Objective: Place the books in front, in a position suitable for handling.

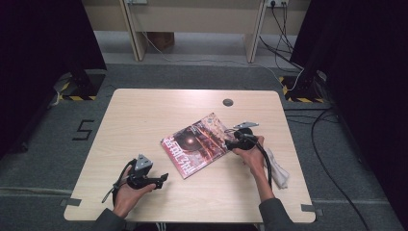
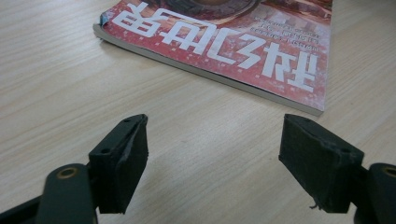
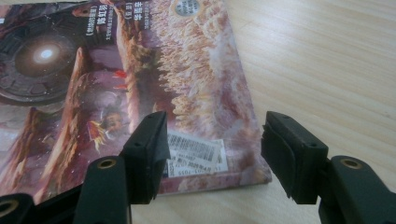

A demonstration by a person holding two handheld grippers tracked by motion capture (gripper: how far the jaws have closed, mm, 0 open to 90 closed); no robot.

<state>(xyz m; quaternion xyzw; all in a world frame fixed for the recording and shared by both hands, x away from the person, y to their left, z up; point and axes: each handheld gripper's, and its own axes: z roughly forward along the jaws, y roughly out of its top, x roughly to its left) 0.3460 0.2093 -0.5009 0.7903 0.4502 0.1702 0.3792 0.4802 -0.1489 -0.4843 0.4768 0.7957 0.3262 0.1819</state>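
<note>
A magazine (image 1: 195, 144) with a red cover and large white characters lies flat and skewed at the middle of the wooden table (image 1: 144, 115). My left gripper (image 1: 161, 179) is near the table's front left and points at the magazine's near edge (image 2: 224, 46). It stands open (image 2: 215, 135) over bare wood, a short way off the magazine. My right gripper (image 1: 230, 143) is at the magazine's right side. Its jaws are open (image 3: 215, 128) and hover over the cover's corner with the barcode label (image 3: 198, 156), with nothing pressed between the pads.
A crumpled white cloth (image 1: 280, 172) lies on the table beside the right forearm. A round cable hole (image 1: 227, 102) sits near the table's far edge. Cables (image 1: 332, 144) run over the floor at the right. Bare wood lies left of the magazine.
</note>
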